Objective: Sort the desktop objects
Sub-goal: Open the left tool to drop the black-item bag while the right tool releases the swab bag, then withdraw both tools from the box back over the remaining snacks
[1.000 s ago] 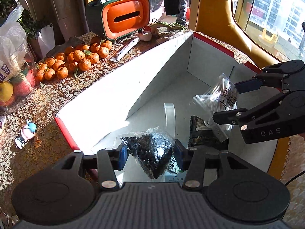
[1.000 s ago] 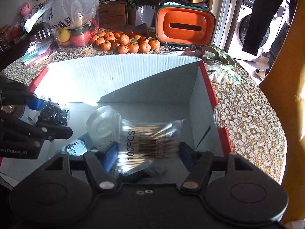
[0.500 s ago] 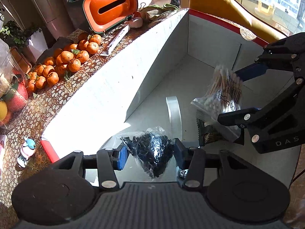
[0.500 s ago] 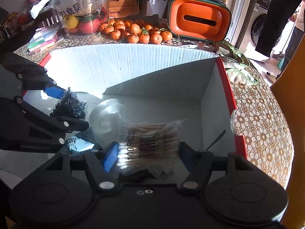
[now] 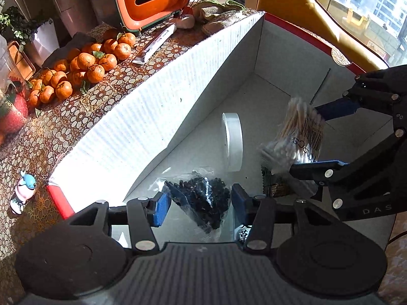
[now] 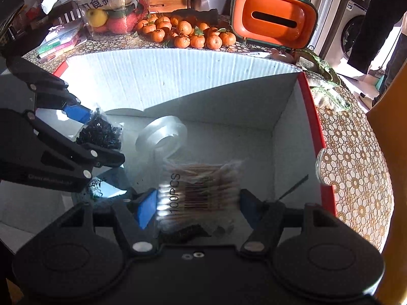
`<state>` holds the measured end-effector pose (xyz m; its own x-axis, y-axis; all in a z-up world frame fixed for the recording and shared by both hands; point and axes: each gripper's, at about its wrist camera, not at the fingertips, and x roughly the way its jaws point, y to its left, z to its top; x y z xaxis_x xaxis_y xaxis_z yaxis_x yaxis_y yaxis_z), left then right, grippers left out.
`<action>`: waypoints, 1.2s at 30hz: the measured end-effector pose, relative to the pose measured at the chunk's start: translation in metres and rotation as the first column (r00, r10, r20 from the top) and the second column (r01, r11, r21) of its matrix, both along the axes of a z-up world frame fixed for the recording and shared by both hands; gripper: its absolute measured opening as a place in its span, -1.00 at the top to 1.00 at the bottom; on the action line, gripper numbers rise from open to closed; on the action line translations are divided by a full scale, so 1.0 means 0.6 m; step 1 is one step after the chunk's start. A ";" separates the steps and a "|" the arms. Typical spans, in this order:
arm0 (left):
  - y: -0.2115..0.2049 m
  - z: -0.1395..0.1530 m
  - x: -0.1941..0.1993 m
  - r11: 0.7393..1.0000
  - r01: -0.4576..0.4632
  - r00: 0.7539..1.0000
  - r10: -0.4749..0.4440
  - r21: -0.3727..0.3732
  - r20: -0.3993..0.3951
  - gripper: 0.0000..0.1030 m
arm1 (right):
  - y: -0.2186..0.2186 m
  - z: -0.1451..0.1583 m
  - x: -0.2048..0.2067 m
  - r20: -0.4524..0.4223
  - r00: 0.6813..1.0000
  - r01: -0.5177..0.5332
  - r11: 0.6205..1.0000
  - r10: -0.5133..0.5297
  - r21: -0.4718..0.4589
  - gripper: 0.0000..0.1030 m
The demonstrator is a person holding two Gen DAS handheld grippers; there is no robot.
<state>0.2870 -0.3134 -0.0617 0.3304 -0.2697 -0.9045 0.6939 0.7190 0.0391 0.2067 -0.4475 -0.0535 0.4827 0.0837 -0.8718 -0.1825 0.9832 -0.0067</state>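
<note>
My left gripper [image 5: 198,204] hangs over the near end of a white cardboard box [image 5: 142,117], jaws opening. The bag of small black pieces [image 5: 203,200] that was pinched between them a second ago now sits loose in the gap, a sliver of space at the left pad, so I judge I am dropping it into the box. To the right, my right gripper [image 6: 194,204] stays clamped on a clear packet of cotton swabs [image 6: 201,190], held above the box floor. Beyond both, a roll of clear tape [image 5: 232,142] stands on edge inside the box. Only the left view shows a small dolphin figurine [image 5: 24,190] outside the box; only the right view shows a bag of fruit [image 6: 112,5]. Farther back lie tangerines [image 6: 185,31] and an orange box [image 6: 274,19].
</note>
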 end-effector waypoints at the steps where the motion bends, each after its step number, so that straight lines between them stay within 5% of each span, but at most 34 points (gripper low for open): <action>1: 0.000 0.000 0.000 1.000 0.001 1.000 -0.001 -0.001 -0.004 -0.08 | 0.000 0.001 0.000 0.001 1.000 0.004 1.000 -0.004 0.000 -0.36; 36: 0.070 0.115 -0.104 0.996 -0.023 0.994 0.032 -0.086 0.100 -0.22 | 0.042 0.099 -0.089 0.107 0.994 0.032 0.999 -0.035 0.025 -0.54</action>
